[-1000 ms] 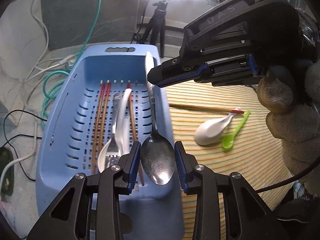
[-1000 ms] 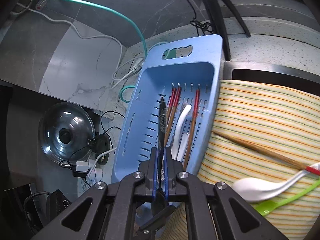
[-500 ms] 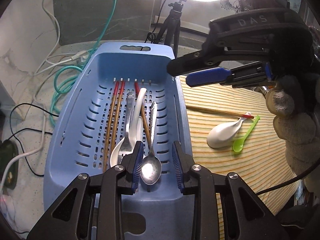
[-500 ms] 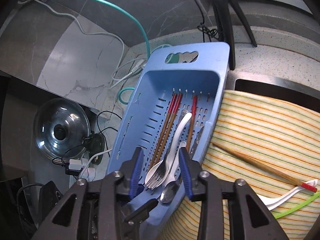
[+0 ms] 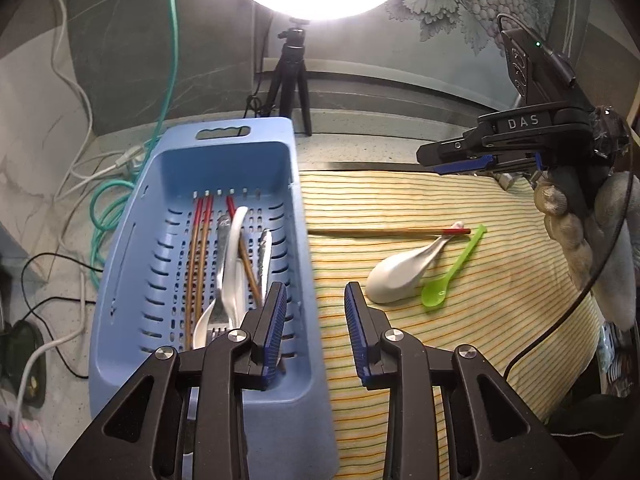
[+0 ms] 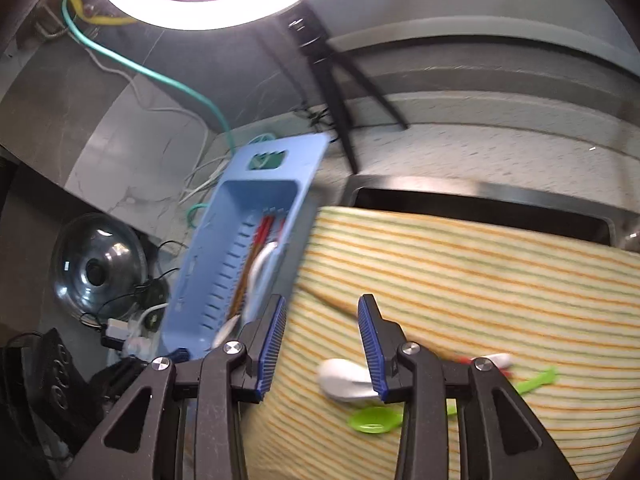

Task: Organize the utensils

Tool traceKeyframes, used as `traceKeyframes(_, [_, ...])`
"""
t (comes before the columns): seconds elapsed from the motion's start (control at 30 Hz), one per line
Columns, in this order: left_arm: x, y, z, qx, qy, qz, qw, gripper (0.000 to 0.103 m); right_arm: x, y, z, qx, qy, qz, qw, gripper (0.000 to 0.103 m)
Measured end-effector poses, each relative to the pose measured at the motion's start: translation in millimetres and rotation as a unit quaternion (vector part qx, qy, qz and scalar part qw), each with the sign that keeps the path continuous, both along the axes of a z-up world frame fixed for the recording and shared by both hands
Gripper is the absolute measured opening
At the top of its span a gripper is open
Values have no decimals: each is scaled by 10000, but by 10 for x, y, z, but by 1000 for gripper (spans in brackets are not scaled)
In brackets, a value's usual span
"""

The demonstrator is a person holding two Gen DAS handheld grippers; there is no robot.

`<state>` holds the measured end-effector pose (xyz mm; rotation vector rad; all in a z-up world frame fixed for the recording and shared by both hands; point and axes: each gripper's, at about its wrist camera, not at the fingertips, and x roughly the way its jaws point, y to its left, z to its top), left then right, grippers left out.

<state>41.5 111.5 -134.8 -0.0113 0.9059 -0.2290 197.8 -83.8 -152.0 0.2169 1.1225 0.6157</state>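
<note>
The blue plastic basket (image 5: 120, 280) is long and rectangular, with slots cut through its floor and walls and a handle hole at the far end. Inside it lie brown chopsticks with red tips (image 5: 199, 248), a white spoon (image 5: 234, 256) with a smooth glossy surface, a metal fork (image 5: 221, 280) and a metal spoon (image 5: 265, 252) with a patterned handle — all lengthwise, close together.

Just beside the basket, a cloth (image 5: 400, 196) with thin orange and green stripes covers the counter. On it rest one more chopstick (image 5: 380, 231) with a red tip, a white ceramic-looking spoon (image 5: 400, 272) with a deep rounded bowl, and a small bright green plastic spoon (image 5: 452, 276). The white spoon's handle touches the chopstick's red end.

The left gripper (image 5: 316, 324) hangs over the basket's right wall, its ribbed blue pads parted and holding nothing. The right gripper (image 6: 322, 344) — its view is blurred — is also partly open and empty, over the cloth, with the white spoon near its right finger.

A ring light on a black tripod (image 5: 290, 76) stands behind.
</note>
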Motion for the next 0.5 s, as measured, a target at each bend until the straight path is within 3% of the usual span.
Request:
traceKeyframes(0.2, [44,-219,-63,170,80,-323,9993,29,11,-355,-79,-121,109,-96,9998,38])
traceKeyframes(0.33, [124,-386,-127,205,161,-552,9981,48,-59,-494,-195,-59,390,-116,9992,40])
traceKeyframes(0.5, [308,-574,-179,1,353,-799,9962,48,-102,-621,-308,112,667,-211,9975,40])
